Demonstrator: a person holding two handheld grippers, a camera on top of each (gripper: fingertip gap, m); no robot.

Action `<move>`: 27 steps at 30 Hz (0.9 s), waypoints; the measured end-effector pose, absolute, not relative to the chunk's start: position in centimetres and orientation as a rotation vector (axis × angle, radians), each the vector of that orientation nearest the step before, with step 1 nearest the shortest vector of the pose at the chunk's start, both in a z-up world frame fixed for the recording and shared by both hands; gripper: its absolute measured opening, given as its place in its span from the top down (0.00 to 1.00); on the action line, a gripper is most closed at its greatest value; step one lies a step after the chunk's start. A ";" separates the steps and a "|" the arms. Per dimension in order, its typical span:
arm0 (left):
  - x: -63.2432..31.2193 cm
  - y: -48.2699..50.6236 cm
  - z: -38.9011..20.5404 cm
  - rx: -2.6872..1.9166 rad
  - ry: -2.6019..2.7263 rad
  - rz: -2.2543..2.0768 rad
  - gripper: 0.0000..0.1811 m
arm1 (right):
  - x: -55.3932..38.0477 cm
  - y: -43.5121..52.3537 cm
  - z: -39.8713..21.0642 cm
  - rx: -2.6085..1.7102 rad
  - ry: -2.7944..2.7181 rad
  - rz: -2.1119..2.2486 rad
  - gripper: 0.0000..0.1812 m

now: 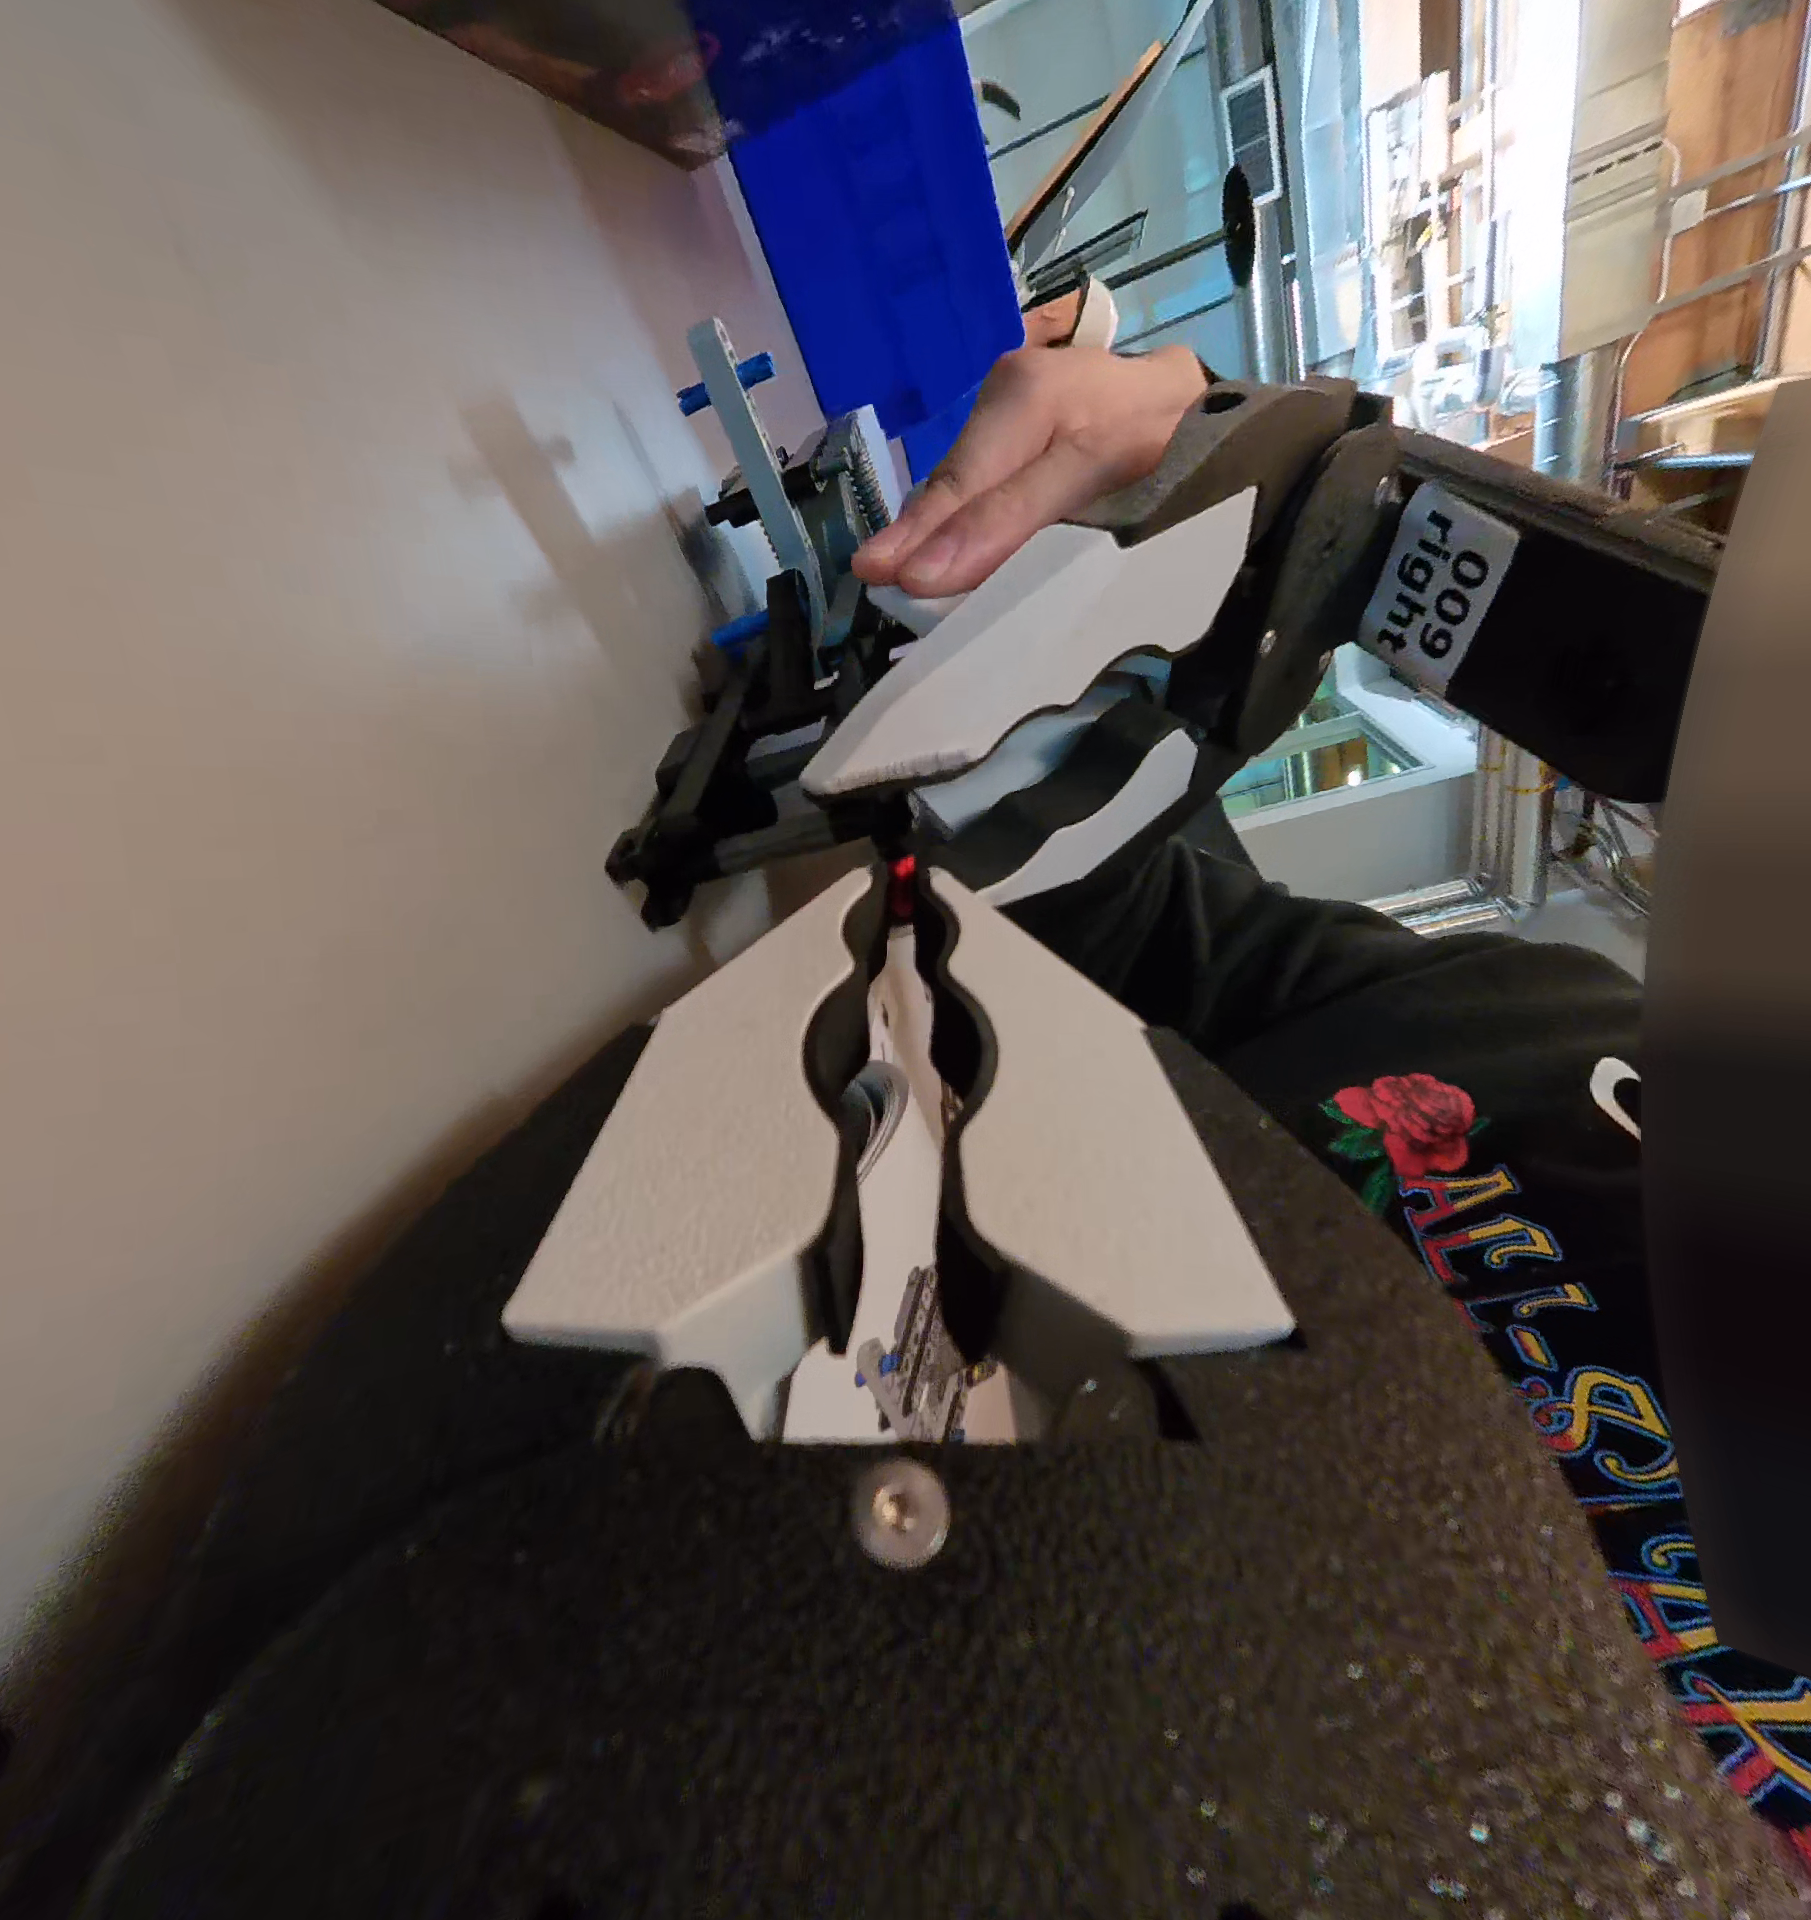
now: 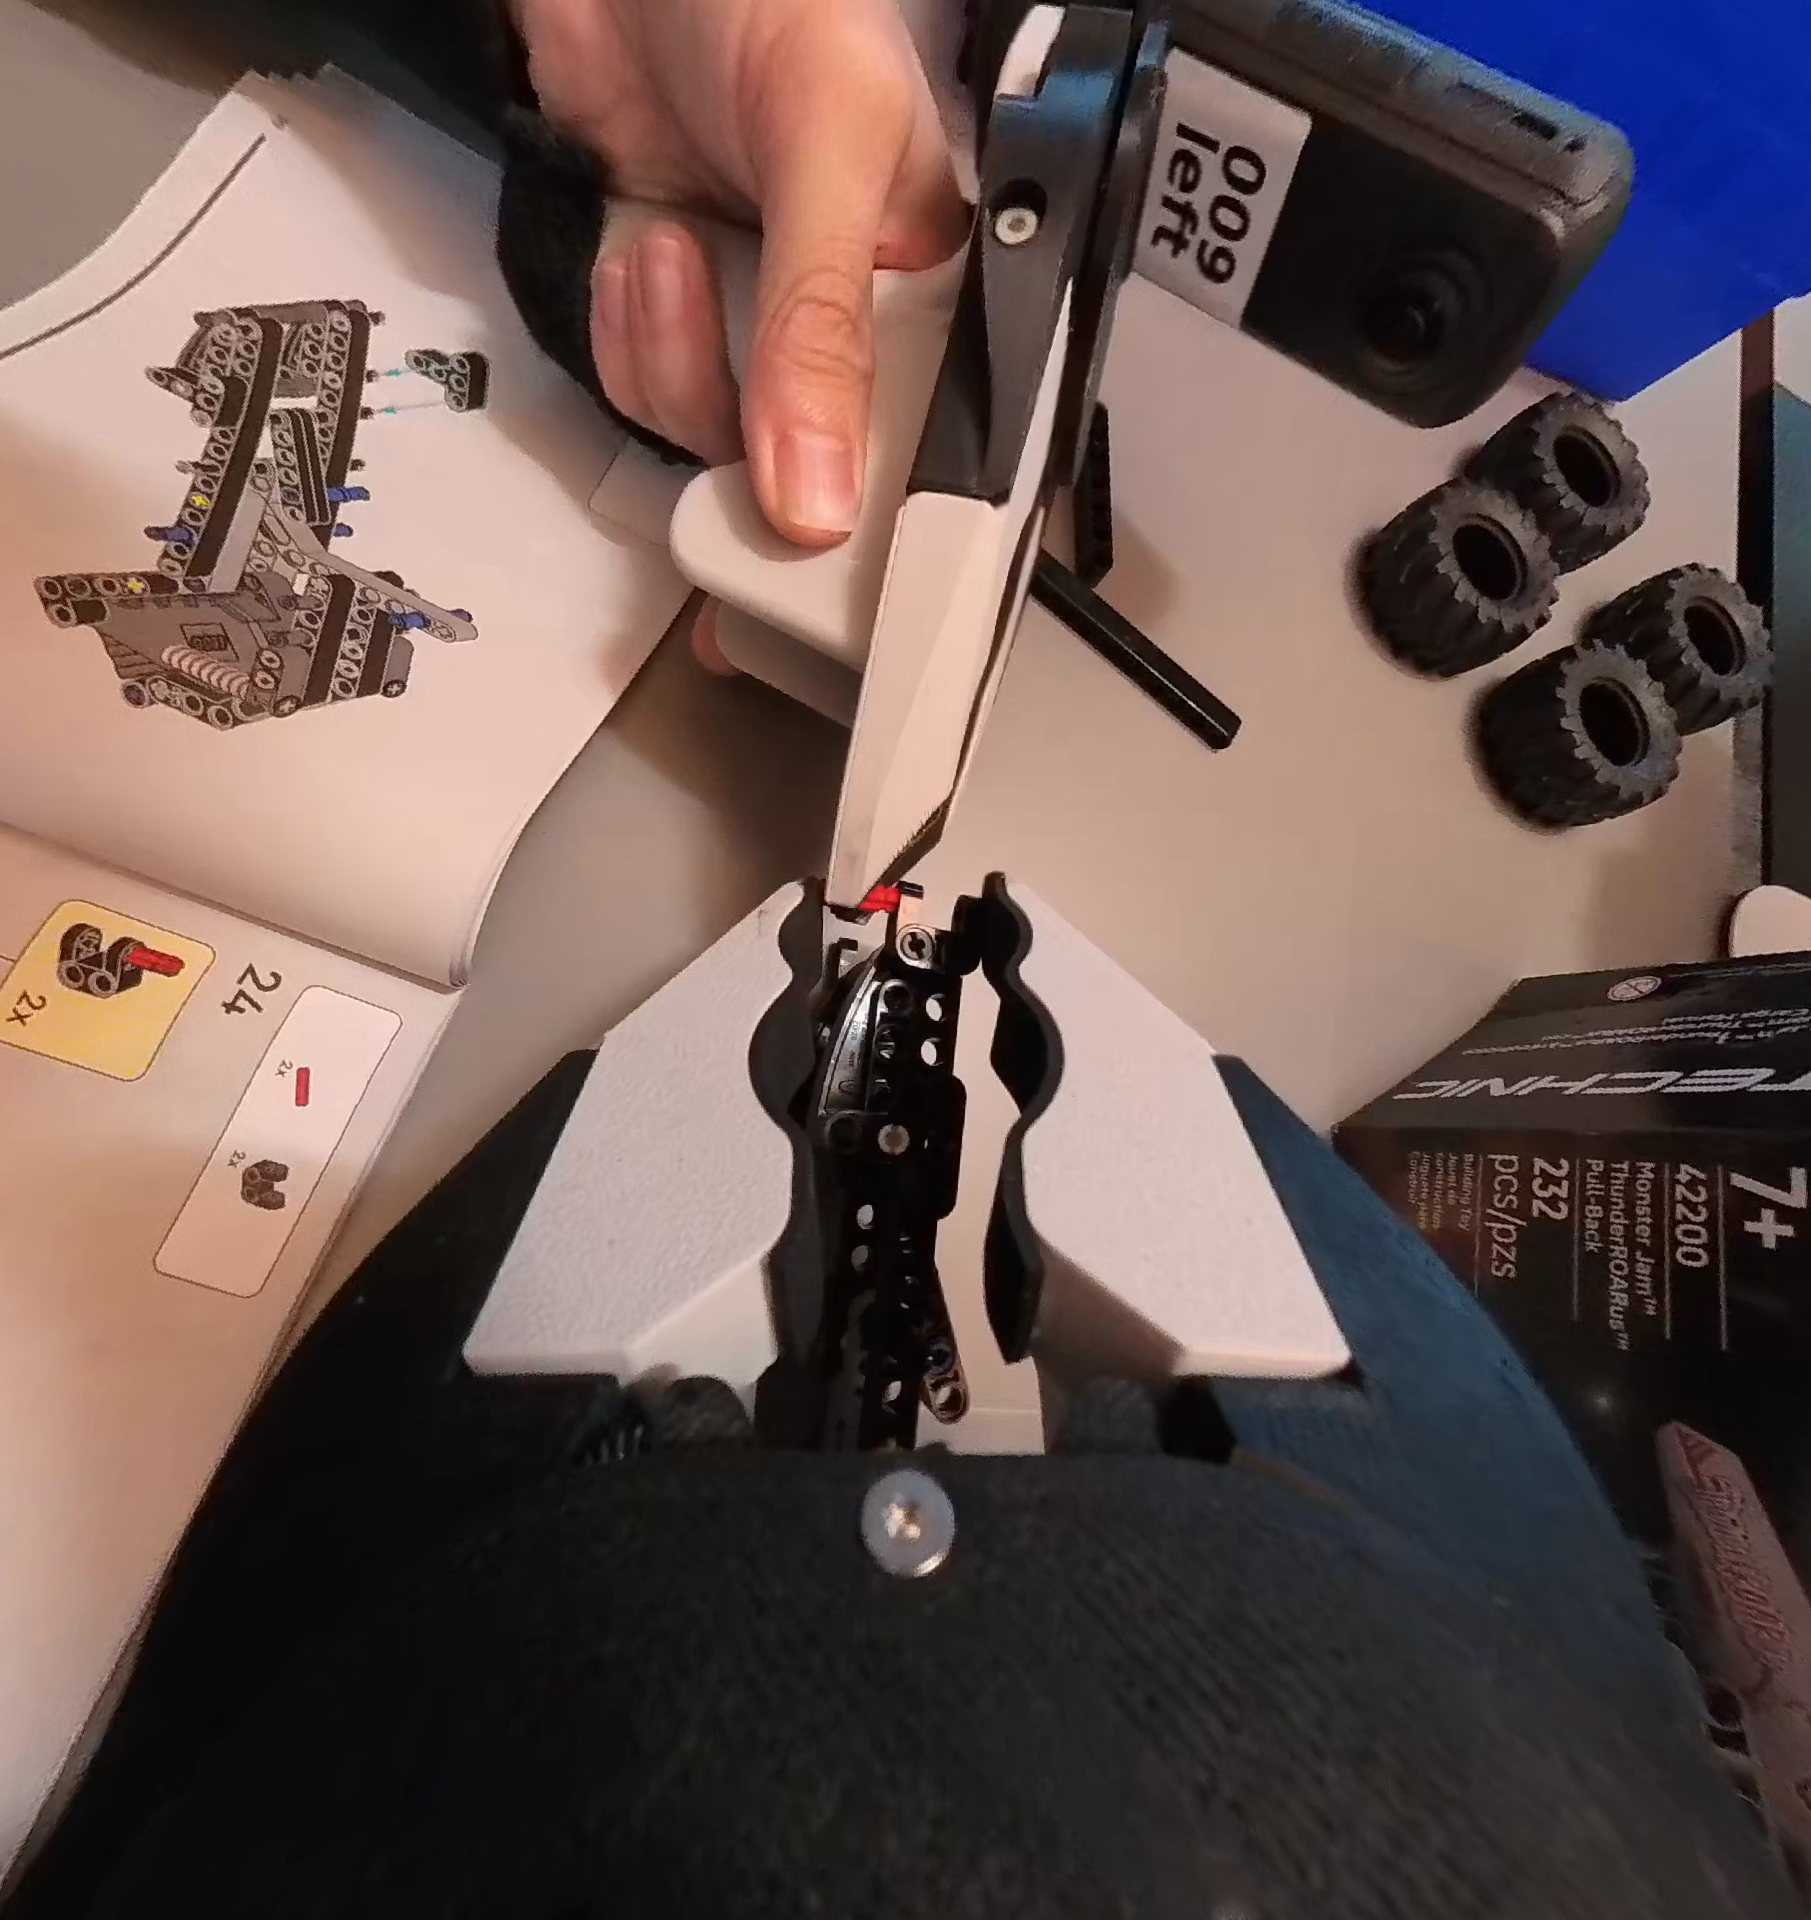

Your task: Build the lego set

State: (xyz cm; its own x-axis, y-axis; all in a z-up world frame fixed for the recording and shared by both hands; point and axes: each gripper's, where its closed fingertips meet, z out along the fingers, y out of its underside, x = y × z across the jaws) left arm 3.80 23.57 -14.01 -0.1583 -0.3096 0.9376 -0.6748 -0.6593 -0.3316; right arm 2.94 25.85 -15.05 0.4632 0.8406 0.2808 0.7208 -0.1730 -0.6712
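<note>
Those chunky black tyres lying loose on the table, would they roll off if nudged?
Probably not: the four black knobbly rubber tyres seem to lie on their sides, holes showing, so they should slide. Likely light and squashy, easy to grip.

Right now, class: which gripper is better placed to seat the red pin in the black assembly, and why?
Probably the left gripper: it pinches the red pin at the assembly's top end. The right gripper is busy clamping that assembly steady.

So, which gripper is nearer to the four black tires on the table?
Left. The left gripper reaches in beside the tires; the right gripper, holding the black Technic assembly, sits farther back.
</note>
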 end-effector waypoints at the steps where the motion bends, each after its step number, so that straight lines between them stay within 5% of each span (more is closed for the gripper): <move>1: 3.8 23.6 -14.0 1.832 -1.128 1.887 0.99 | 2.9 25.9 -15.1 -1.935 -1.304 0.196 0.84; 27: 3.0 24.5 -12.9 1.887 -1.541 2.073 0.98 | 2.9 26.0 -15.0 -1.889 -1.304 0.173 0.84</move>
State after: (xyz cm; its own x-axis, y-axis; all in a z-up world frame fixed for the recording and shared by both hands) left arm 3.01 24.46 -12.94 -0.3032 -0.6049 0.7363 -0.5307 -0.5346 -0.6577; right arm 2.91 25.97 -14.95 0.4555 0.8313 0.3185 0.7193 -0.1329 -0.6819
